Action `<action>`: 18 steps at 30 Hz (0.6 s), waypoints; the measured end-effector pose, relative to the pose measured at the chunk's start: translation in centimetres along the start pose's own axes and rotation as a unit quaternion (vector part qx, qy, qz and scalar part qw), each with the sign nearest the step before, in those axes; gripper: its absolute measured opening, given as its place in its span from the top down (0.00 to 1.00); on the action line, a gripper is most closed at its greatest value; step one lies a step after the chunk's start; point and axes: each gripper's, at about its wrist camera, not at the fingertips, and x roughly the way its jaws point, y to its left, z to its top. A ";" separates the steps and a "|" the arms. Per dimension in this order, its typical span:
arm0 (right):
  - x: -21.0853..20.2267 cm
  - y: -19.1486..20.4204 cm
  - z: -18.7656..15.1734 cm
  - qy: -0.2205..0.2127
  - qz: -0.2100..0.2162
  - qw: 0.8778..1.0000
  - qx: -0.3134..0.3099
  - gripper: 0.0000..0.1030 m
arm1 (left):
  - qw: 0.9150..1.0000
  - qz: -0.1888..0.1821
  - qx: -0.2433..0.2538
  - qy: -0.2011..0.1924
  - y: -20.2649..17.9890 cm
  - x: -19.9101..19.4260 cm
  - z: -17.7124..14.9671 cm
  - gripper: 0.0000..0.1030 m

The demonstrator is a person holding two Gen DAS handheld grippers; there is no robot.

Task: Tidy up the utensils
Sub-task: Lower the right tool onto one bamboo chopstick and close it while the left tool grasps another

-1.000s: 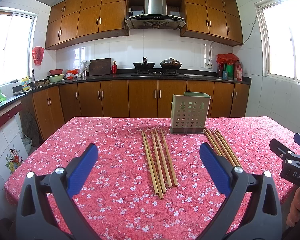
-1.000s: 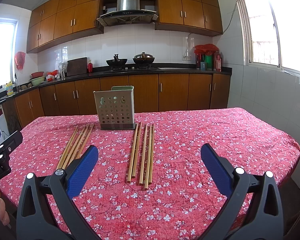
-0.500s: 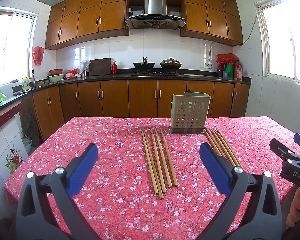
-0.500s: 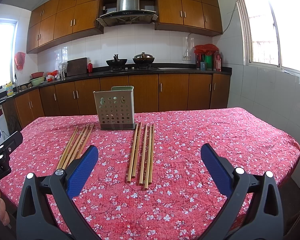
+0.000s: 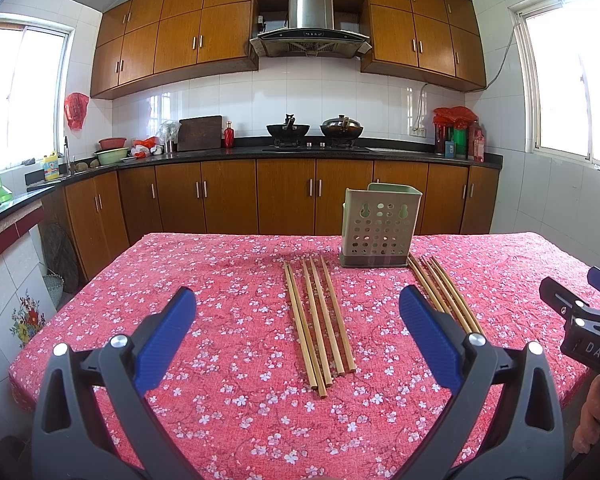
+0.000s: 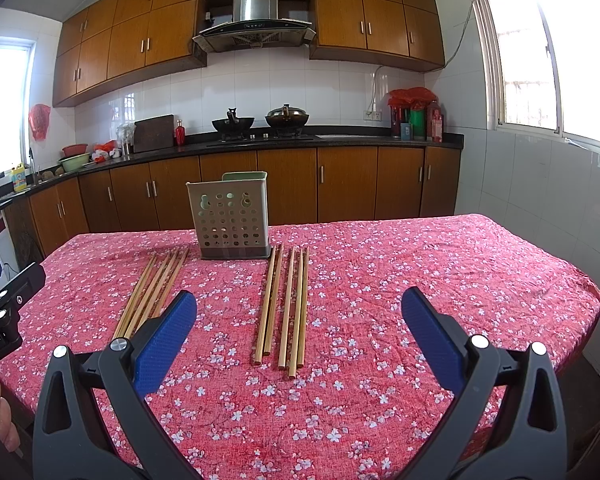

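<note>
Two groups of bamboo chopsticks lie flat on the red floral tablecloth, one each side of a pale green perforated utensil holder [image 5: 378, 226] [image 6: 233, 216] that stands upright at the far middle. The left group [image 5: 318, 316] [image 6: 150, 292] lies ahead of my left gripper [image 5: 298, 336], which is open and empty above the near table. The right group [image 5: 446, 294] [image 6: 286, 304] lies ahead of my right gripper [image 6: 300, 336], also open and empty. The right gripper's tip shows at the edge of the left wrist view [image 5: 580, 320].
The table [image 5: 204, 280] has its near edge just under both grippers and its right edge [image 6: 560, 280] near a tiled wall. Kitchen counters with woks, bottles and bowls run behind the table.
</note>
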 end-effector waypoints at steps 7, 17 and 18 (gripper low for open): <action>0.1 0.0 0.0 0.001 0.000 1.000 0.000 0.02 | 1.000 0.004 0.000 0.002 -0.1 0.2 -0.2 0.04; 2.8 -1.1 -0.2 0.044 -0.009 0.999 0.016 0.02 | 0.998 0.025 -0.008 0.061 0.9 4.1 -0.9 0.04; 3.8 -1.7 -0.1 0.056 -0.015 0.998 0.018 0.02 | 0.997 0.029 -0.011 0.072 1.2 4.7 -0.8 0.04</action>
